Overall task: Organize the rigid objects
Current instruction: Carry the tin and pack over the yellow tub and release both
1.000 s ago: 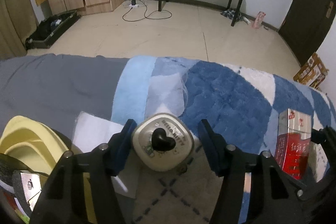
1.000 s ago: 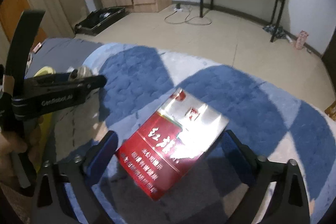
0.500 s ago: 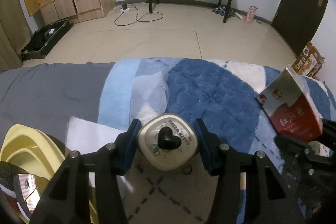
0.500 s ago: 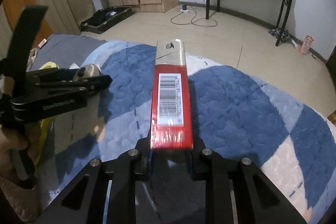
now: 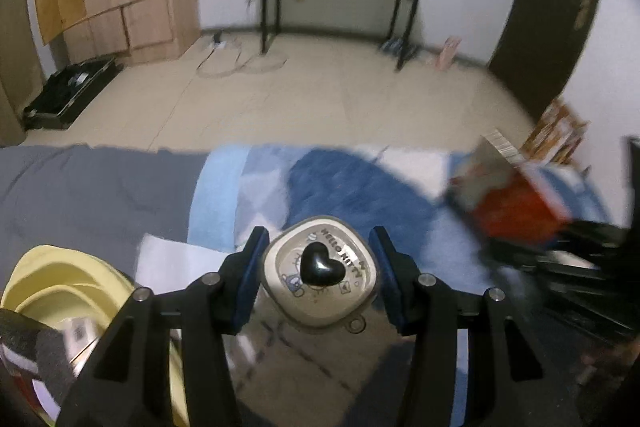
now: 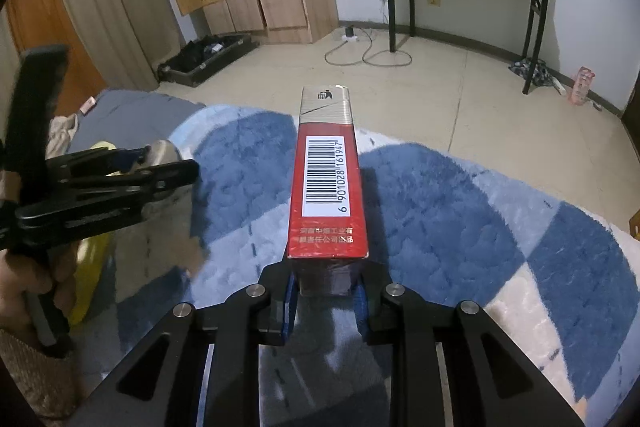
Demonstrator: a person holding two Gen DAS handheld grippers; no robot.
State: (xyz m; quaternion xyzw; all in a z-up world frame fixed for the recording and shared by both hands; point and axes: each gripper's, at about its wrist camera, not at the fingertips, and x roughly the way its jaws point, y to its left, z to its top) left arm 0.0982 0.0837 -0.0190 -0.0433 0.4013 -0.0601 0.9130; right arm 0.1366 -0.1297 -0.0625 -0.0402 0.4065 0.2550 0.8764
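Left gripper (image 5: 320, 275): pinching a small square tin (image 5: 320, 277) with a black heart knob, above the blue rug (image 5: 352, 187).
Right gripper (image 6: 326, 293): clamped on a red box (image 6: 326, 187), barcode side up, over the rug.
Beside left: yellow bowl (image 5: 60, 275).

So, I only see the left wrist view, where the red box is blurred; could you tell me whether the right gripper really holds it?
Observer: Yes, the right gripper is shut on the red rectangular cardboard box, jaws clamping its near end.
Operator: Which side faces up?
Observer: A narrow side bearing a white barcode label; the silver end points away.
Operator: Can you see my tin from there?
Observer: Only a metallic edge of the cream rounded-square tin shows between the left gripper's jaws.
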